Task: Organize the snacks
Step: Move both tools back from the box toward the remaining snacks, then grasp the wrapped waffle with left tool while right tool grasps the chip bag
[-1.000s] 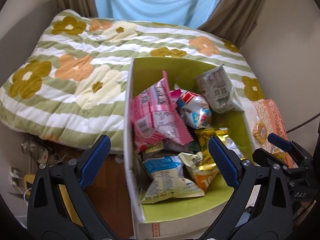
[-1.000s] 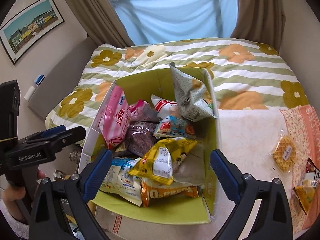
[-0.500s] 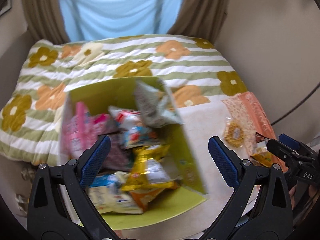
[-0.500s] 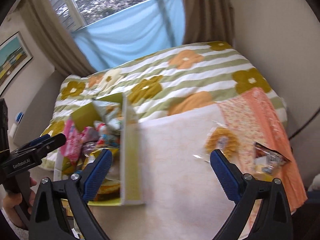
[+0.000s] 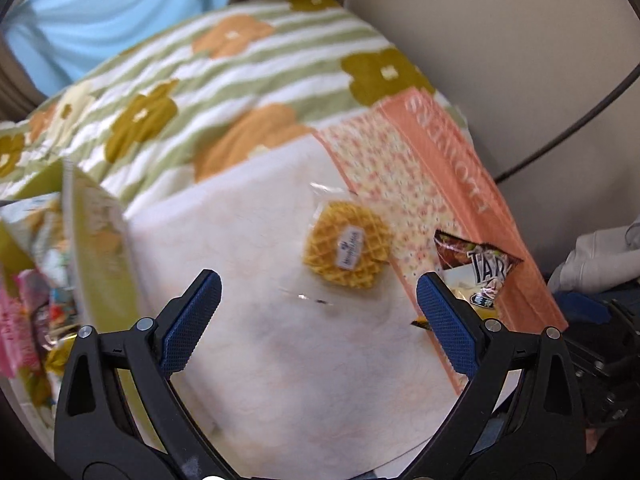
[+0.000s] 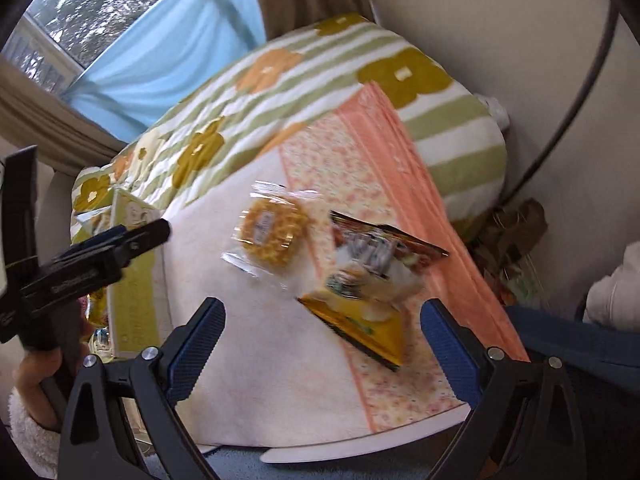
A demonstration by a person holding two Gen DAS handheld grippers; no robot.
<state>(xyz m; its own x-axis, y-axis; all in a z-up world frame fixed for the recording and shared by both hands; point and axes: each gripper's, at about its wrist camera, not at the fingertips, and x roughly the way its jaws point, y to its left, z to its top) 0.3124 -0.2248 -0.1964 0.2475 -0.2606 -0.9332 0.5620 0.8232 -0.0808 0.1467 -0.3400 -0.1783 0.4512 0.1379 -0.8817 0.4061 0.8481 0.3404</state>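
A wrapped round waffle lies on the white cloth, also in the right wrist view. A yellow and dark snack bag lies just right of it on the peach cloth; it also shows in the left wrist view. The green box full of snacks stands at the left, also in the right wrist view. My left gripper is open and empty, short of the waffle. My right gripper is open and empty, just short of the snack bag.
A floral striped quilt covers the bed behind. A peach patterned cloth runs along the right side. A wall and a dark cable are at the right. The table's front edge is close below. A brown paper bag sits by the wall.
Both grippers have swung right, away from the green box, and now face the waffle and the snack bag. Both stayed open.
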